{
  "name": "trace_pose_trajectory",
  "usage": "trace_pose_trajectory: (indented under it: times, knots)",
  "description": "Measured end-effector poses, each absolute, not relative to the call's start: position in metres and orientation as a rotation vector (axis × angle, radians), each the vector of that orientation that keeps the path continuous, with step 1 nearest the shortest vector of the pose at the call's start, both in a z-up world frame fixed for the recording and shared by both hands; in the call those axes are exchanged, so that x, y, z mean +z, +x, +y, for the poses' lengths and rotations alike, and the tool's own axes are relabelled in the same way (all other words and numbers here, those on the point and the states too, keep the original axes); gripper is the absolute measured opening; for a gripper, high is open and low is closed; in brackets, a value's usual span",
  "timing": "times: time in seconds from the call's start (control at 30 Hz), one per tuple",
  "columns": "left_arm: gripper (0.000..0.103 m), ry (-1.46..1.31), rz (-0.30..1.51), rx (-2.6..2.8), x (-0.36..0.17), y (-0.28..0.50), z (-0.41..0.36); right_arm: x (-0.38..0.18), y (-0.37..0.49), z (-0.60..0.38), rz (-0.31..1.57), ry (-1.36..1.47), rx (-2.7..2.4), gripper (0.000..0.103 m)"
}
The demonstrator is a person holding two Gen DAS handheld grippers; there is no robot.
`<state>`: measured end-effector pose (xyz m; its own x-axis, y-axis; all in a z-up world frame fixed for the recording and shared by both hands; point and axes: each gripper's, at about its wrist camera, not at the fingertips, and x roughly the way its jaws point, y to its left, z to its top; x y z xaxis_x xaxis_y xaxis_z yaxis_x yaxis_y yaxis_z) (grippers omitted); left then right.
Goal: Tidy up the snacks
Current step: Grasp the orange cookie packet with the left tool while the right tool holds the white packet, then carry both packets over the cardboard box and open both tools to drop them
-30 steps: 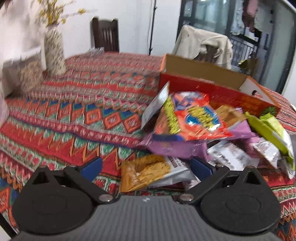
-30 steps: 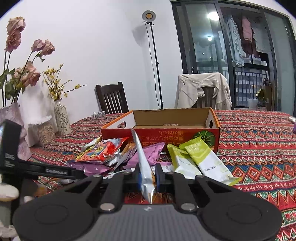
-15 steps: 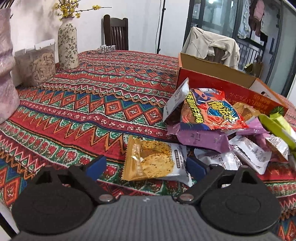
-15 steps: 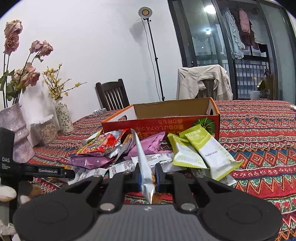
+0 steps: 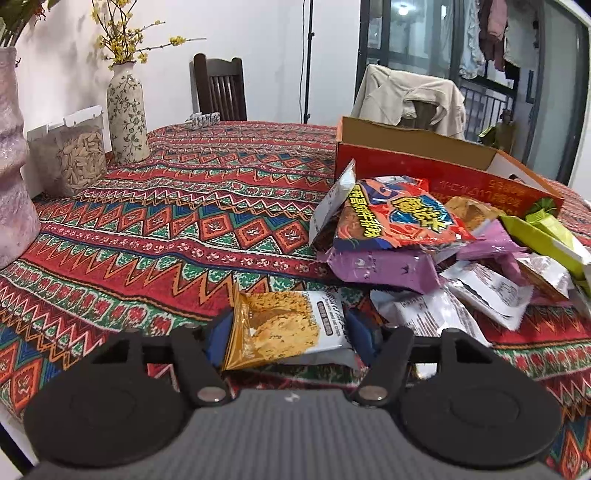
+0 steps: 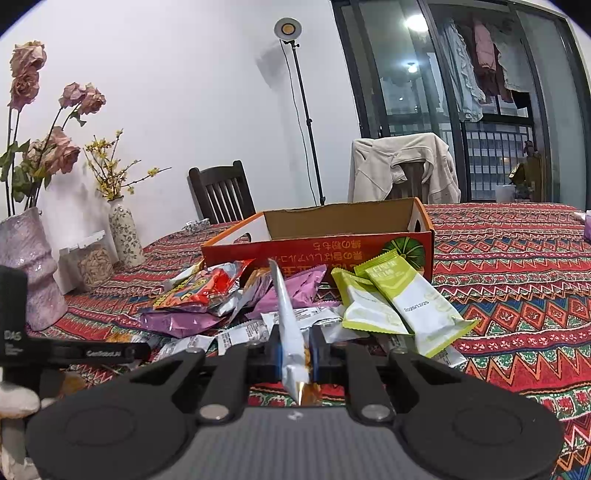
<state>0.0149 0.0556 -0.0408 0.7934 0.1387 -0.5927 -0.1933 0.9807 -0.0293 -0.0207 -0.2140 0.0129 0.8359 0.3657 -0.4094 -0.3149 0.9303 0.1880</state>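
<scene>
Closing left gripper [image 5: 288, 338] around cracker packet [image 5: 291, 326] on tablecloth [image 5: 155, 229]: seat pads mid-packet before lifting toward box [image 5: 424, 162]; right gripper [image 6: 295, 350] clenched on silver packet [image 6: 290, 325].

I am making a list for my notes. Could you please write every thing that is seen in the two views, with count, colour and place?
cardboard box: one, red-orange, open, behind the snack pile
snack pile: many packets, purple, red, white, on the tablecloth
green packets: two, lime, right of pile
cracker packet: one, orange-white, between left claw fingers
tablecloth: one, red patterned
vases: two, floral and pink, table's left edge
seed jar: one, clear
chairs: two, dark; one under a beige jacket
floor lamp: one, by the wall
left claw: closing around cracker packet
right claw: shut on silver packet
</scene>
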Motion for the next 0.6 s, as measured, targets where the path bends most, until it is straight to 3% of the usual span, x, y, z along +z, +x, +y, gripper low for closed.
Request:
trace_pose_trajectory:
  times: [0.33,0.6]
  knots:
    - [0.066,-0.084,0.485,0.126,0.003,-0.008,0.057,0.032,-0.024,-0.217,0.37,0.112,0.352,0.013]
    - [0.066,-0.106,0.404,-0.014,0.048,0.035,0.039,0.065,0.018,-0.227,0.298,0.135,0.3,0.013]
